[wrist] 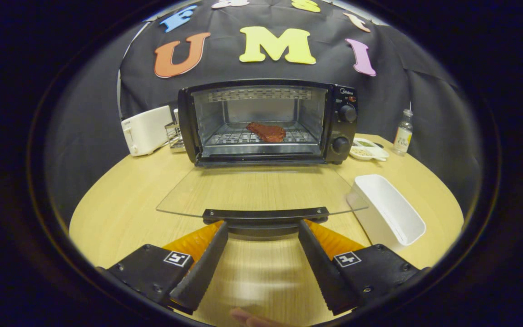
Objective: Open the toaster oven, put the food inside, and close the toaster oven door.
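The toaster oven (266,122) stands open with the food (266,131) on its rack, and the glass door (261,190) lies flat, its handle (265,215) just at the tips of the gripper (263,227), whose fingers are spread wide and hold nothing. The door looks stiff, hinged and fragile, so I would lift it at the handle; the white tray (388,211) is just beside the door's right edge, but the upward path seems free.

Pale wood-grain table (120,204) under a glossy black toaster oven (268,122); its clear glass door (261,190) lies open in front, a smooth white plastic container (388,211) beside it.
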A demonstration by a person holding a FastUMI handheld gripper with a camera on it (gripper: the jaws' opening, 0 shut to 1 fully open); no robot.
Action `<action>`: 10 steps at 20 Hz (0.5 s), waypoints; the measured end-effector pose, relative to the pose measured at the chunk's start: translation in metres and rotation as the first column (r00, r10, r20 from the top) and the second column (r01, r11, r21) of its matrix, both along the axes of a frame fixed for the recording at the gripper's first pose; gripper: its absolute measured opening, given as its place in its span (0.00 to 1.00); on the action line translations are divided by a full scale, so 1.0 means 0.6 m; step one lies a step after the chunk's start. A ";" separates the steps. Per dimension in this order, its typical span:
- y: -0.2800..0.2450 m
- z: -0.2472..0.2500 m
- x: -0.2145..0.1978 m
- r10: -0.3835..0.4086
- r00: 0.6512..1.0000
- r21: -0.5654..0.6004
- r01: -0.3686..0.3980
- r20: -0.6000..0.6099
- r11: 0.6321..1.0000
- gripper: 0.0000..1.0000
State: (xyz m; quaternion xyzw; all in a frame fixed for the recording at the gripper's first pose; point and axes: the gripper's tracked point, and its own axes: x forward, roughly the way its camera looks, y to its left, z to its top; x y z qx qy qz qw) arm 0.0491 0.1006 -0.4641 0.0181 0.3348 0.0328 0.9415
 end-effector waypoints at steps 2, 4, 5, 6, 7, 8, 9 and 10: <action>0.001 0.014 0.006 0.001 1.000 -0.003 -0.001 0.031 1.000 0.99; 0.003 0.035 0.014 0.011 0.998 -0.019 -0.010 0.069 1.000 0.99; 0.005 0.047 0.020 0.018 0.995 -0.032 -0.015 0.096 0.999 0.99; 0.006 0.060 0.027 0.024 0.992 -0.042 -0.019 0.125 0.999 0.99; 0.006 0.073 0.033 0.030 0.988 -0.055 -0.022 0.153 0.998 0.99; 0.008 0.086 0.040 0.036 0.984 -0.064 -0.025 0.175 0.998 0.99; 0.009 0.095 0.045 0.039 0.981 -0.066 -0.027 0.189 0.997 0.99; 0.010 0.105 0.052 0.040 0.979 -0.063 -0.028 0.200 0.998 0.99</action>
